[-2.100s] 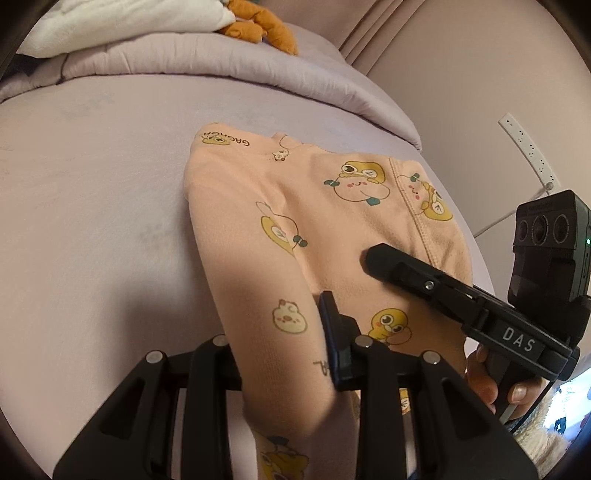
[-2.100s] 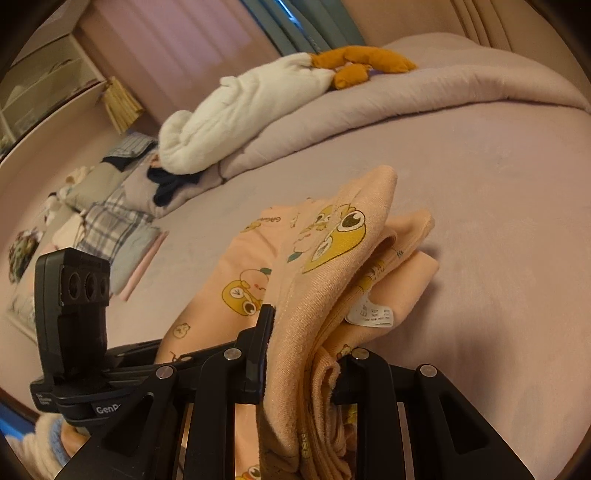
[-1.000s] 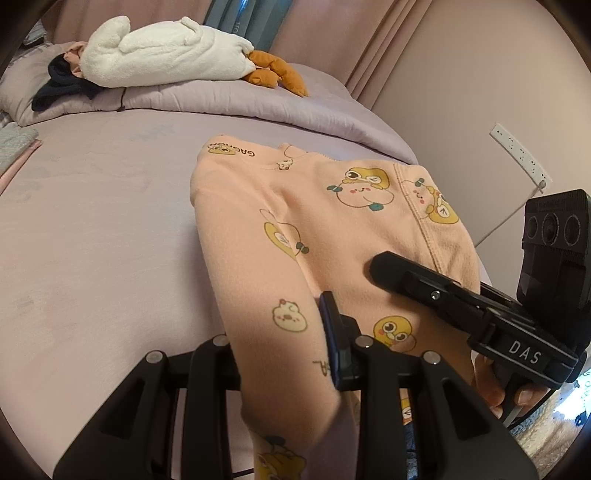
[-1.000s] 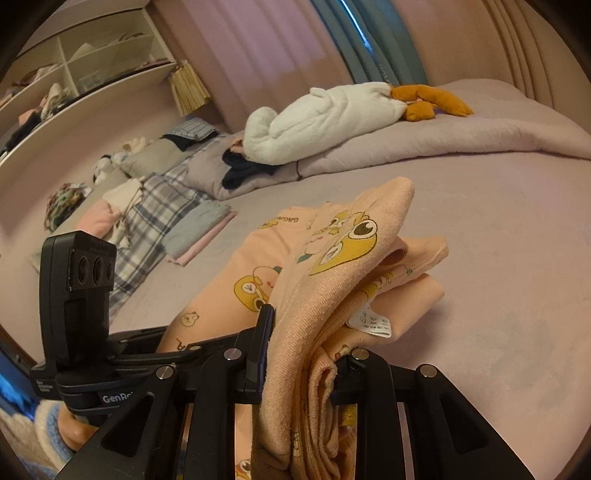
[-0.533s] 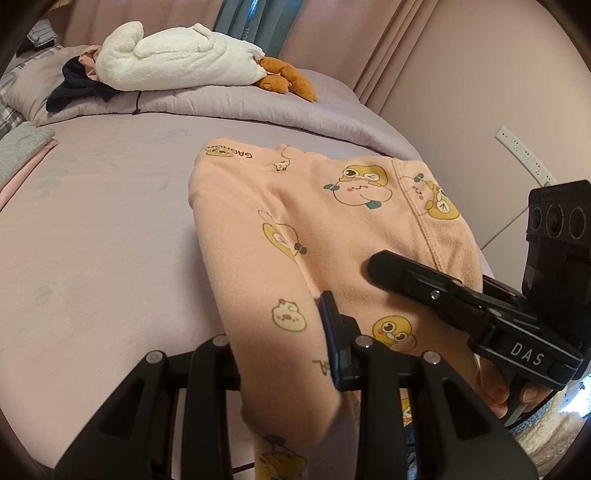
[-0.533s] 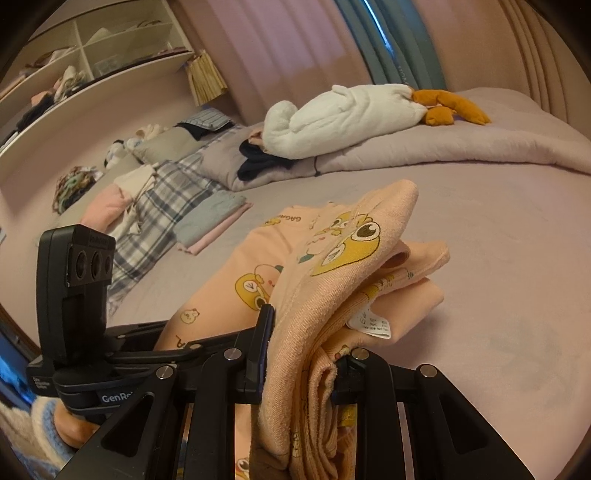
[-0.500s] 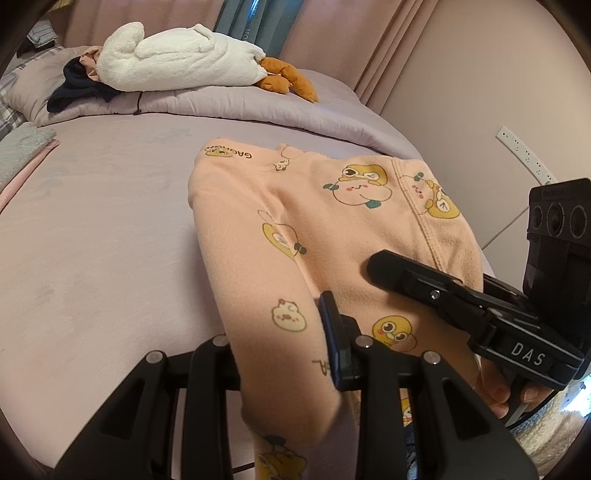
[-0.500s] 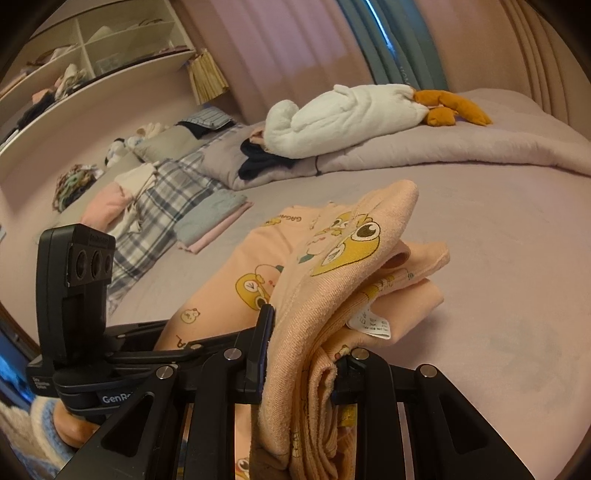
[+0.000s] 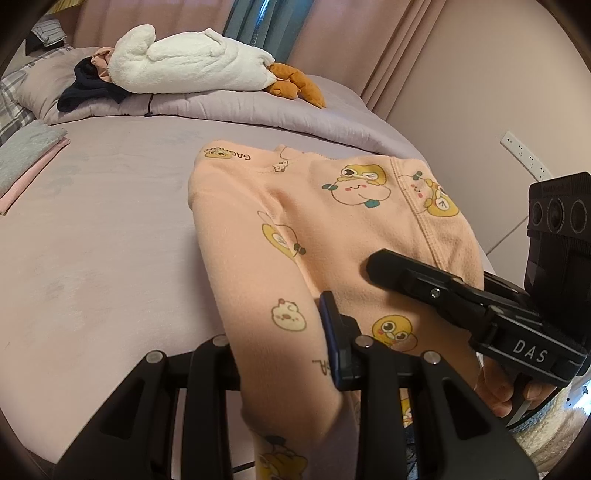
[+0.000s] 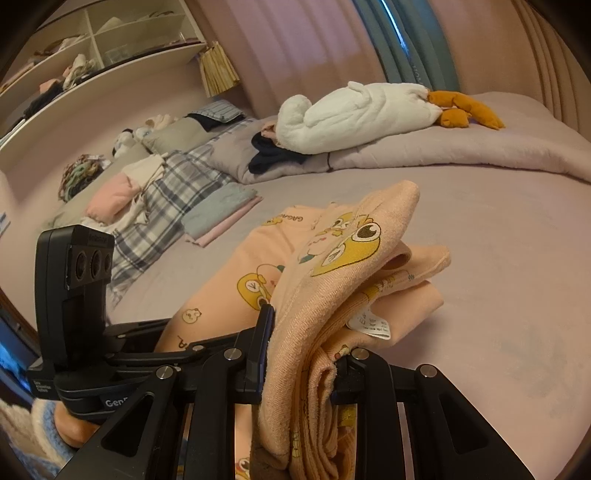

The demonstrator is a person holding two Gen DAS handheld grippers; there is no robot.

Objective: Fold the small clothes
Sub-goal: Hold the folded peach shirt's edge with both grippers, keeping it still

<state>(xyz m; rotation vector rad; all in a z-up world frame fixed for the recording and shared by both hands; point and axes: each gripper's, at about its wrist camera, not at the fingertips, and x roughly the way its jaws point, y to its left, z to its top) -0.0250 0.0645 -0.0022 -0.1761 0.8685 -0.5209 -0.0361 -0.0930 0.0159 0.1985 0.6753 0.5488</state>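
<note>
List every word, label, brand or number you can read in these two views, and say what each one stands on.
"DAS": white letters on the black body of the right tongs, in the left wrist view.
"Gen", cut off: on the black body of the left tongs, in the right wrist view.
"GAGA", upside down and partly hidden: printed on the peach cartoon-print cotton garment.
Small white care tag on the garment: print too small to read.
Grey-blue curtain: lettering too blurred to read.

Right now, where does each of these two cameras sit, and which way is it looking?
Left wrist: on the left tool, facing across the bed; own fingers clamp the peach garment, with the right tool and a hand alongside.
Right wrist: on the right tool, facing the shelves; fingers clamp bunched garment, left tool beside.
Shared: garment, plush goose, each other's tool.
</note>
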